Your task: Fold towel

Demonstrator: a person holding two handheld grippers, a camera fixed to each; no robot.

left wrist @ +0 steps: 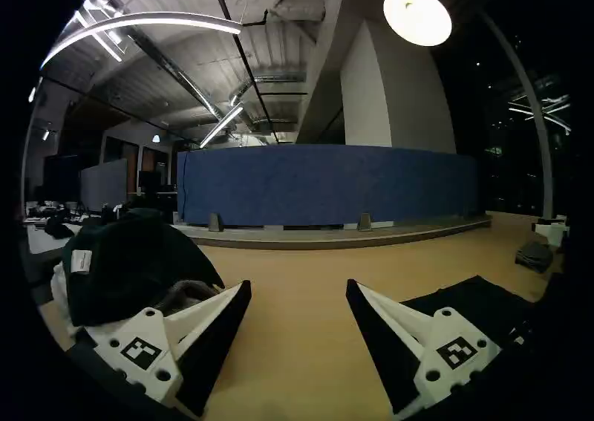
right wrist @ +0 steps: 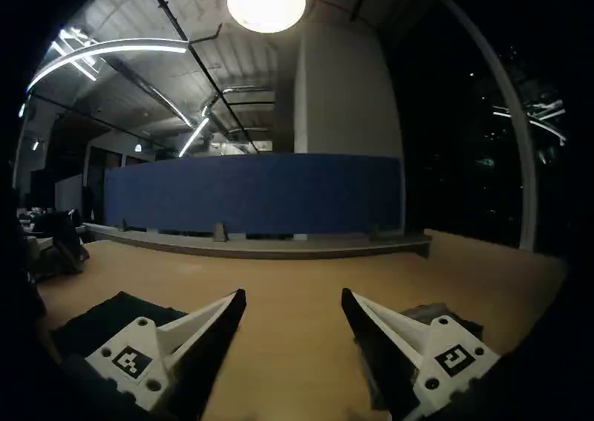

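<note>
Two tongs are out, each with two white fingers tipped in black. The left tongs (left wrist: 297, 283) stand wide open with bare wooden surface (left wrist: 312, 354) between the fingers and nothing held. The right tongs (right wrist: 292, 290) are spread just as wide and also hold nothing.

One dark towel (left wrist: 475, 295) lies flat on the surface. In the left gripper view it is behind the right finger, and in the right gripper view it is behind the left finger, so it lies between the two tongs. A corner of it points away from both tongs, toward the blue divider panel (left wrist: 327, 183). The fingers cover its near part, so I cannot tell which way its long axis runs.

One heap of dark green cloth (left wrist: 134, 265) with a white tag (left wrist: 82, 260) sits behind the left finger of the left tongs. One small grey cloth (right wrist: 434, 313) lies just behind the right finger of the right tongs. One round lamp (left wrist: 417, 16) glows overhead, beyond the tongs.
</note>
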